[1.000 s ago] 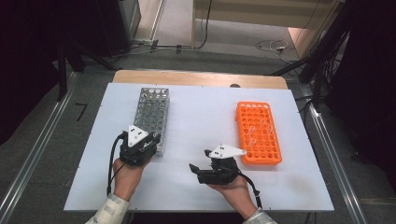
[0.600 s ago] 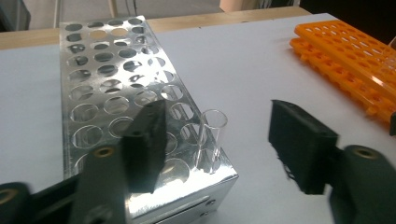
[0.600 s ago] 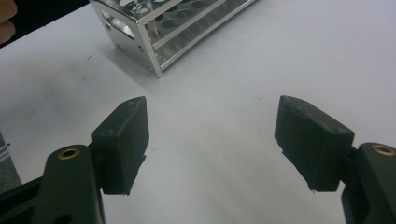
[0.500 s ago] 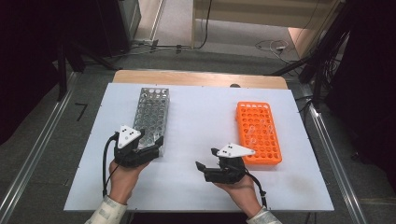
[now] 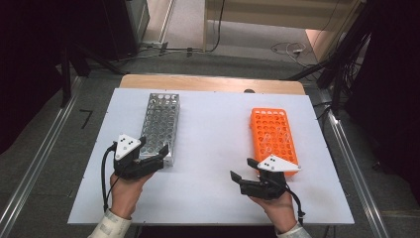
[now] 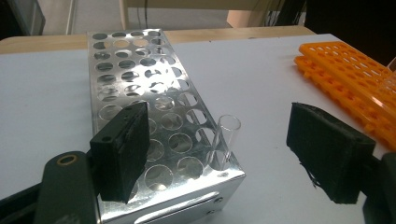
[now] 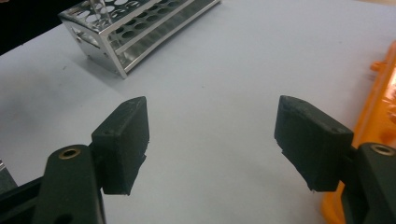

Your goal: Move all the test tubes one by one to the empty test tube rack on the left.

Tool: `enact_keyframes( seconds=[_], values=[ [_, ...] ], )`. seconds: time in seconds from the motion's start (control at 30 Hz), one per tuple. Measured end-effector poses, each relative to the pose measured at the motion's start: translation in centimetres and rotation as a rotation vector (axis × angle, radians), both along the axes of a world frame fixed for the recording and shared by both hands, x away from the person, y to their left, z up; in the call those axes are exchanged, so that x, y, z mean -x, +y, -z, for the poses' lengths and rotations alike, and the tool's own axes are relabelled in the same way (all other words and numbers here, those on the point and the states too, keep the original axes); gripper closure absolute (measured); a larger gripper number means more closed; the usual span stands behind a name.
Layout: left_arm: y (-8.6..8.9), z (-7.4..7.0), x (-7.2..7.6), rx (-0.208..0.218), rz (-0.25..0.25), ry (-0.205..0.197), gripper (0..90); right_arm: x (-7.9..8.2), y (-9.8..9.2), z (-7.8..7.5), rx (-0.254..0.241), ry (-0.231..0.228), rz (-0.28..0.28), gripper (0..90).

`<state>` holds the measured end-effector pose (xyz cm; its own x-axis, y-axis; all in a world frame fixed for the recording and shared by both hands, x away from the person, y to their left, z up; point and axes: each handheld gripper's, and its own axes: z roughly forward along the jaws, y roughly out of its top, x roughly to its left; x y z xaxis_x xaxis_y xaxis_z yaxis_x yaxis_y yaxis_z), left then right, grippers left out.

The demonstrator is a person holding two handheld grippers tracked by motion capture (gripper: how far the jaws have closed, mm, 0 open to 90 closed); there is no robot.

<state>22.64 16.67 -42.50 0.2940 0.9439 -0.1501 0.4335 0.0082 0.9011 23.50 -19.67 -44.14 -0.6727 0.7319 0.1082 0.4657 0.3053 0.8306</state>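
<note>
The left gripper (image 6: 219, 154) has just been opening; its jaws stand wide, with a clear tube (image 6: 224, 140) between them, untouched, upright in a near-corner hole of the metal rack (image 6: 140, 93). That rack lies on the white table (image 5: 213, 129). The right gripper (image 7: 212, 144), jaws wide and empty, hovers over bare tabletop just beside the orange rack (image 5: 272, 131), well apart from the metal one.
</note>
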Motion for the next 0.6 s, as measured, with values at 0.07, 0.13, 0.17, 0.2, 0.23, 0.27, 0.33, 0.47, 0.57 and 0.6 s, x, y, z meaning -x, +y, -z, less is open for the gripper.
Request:
enact_keyframes(
  seconds=[0.07,0.13,0.17,0.2,0.23,0.27,0.33,0.47,0.57,0.6],
  values=[
    [0.1,0.0,0.0,0.0,-0.005,0.0,20.0,0.2,-0.8,-0.1,0.001,-0.002,0.019,24.9],
    [0.2,0.0,0.0,-0.001,-0.007,0.002,19.5,0.4,-1.6,-0.1,-0.002,-0.001,0.038,24.9],
    [0.2,0.0,0.0,-0.001,-0.009,0.003,18.8,0.4,-2.0,-0.1,0.0,-0.007,0.046,24.9],
    [0.2,0.0,0.0,-0.001,-0.01,0.002,18.7,0.5,-2.4,-0.1,0.001,-0.006,0.057,24.9],
    [0.1,0.0,0.0,-0.002,-0.011,-0.001,18.7,0.5,-2.7,-0.1,0.001,-0.008,0.065,24.9],
    [0.1,0.0,0.0,-0.004,-0.014,-0.006,18.7,0.5,-3.0,-0.1,0.007,-0.014,0.074,24.9],
    [0.0,0.1,0.0,-0.008,-0.017,-0.008,18.8,0.5,-3.7,0.0,0.025,-0.015,0.092,24.9],
    [-0.1,0.2,0.0,-0.007,-0.022,-0.011,18.7,0.0,-4.8,0.2,0.042,-0.034,0.141,25.0],
    [-0.1,0.2,0.0,-0.009,-0.023,-0.012,18.7,-0.6,-5.3,0.6,0.048,-0.042,0.18,25.8],
    [-0.1,0.2,0.0,-0.011,-0.023,-0.012,18.8,-0.7,-5.4,0.7,0.05,-0.042,0.189,26.8]
  ],
)
